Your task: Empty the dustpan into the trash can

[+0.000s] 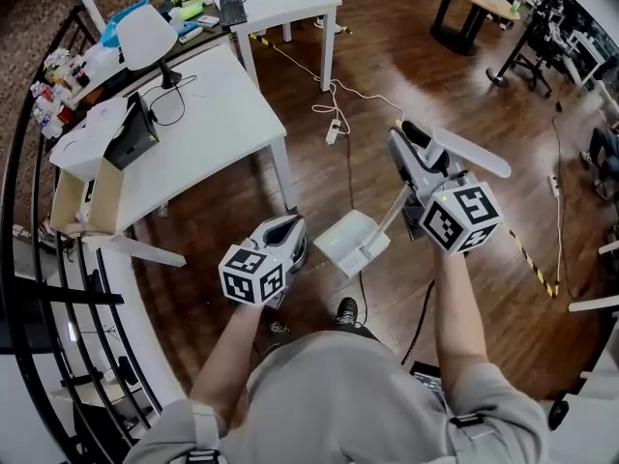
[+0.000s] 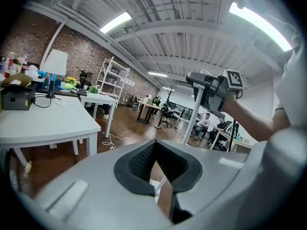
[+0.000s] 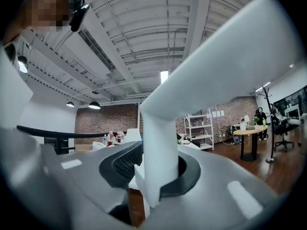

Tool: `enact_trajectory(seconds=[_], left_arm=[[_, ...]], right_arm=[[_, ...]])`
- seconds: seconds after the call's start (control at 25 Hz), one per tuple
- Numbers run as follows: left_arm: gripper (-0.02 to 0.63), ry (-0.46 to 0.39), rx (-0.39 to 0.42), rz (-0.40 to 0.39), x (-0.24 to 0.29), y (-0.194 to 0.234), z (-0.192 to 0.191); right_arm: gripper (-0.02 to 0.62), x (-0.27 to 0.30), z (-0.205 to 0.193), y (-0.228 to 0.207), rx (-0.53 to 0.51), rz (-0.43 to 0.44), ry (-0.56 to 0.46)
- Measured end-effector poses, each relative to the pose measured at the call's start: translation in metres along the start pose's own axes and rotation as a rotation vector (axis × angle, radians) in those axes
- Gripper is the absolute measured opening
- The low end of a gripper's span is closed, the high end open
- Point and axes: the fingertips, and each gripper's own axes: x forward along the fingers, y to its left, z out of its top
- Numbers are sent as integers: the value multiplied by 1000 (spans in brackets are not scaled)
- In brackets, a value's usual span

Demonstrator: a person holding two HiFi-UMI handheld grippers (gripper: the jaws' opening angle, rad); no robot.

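Note:
In the head view my right gripper (image 1: 414, 143) is shut on the handle (image 1: 471, 153) of a white long-handled dustpan. Its pan (image 1: 350, 243) hangs low over the wooden floor between my two hands. The right gripper view shows that white handle (image 3: 160, 152) clamped upright between the pads of the right gripper (image 3: 153, 169). My left gripper (image 1: 288, 232) sits just left of the pan, apart from it, shut and holding nothing. From the left gripper (image 2: 154, 150) I see the dustpan's stem (image 2: 192, 123) dropping from the right gripper (image 2: 211, 87). No trash can shows.
A white table (image 1: 208, 124) with a lamp (image 1: 145, 32) stands ahead on the left, a cardboard box (image 1: 92, 196) at its corner. A power strip (image 1: 334, 129) and cables lie on the floor. A black railing (image 1: 29, 259) runs along the left. Striped tape (image 1: 532, 259) marks the floor at right.

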Motion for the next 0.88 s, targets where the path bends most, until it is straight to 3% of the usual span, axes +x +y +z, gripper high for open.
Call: enact_trajectory(seconds=[0.24, 0.48, 0.88], left_arm=[[6, 47, -7, -2, 8, -3, -15], [6, 111, -34, 5, 20, -7, -37], [6, 212, -95, 27, 46, 15, -89]], right_arm=[[74, -4, -53, -37, 4, -42, 23], [74, 0, -90, -60, 50, -12, 20], [71, 38, -197, -64, 81, 33, 76]])
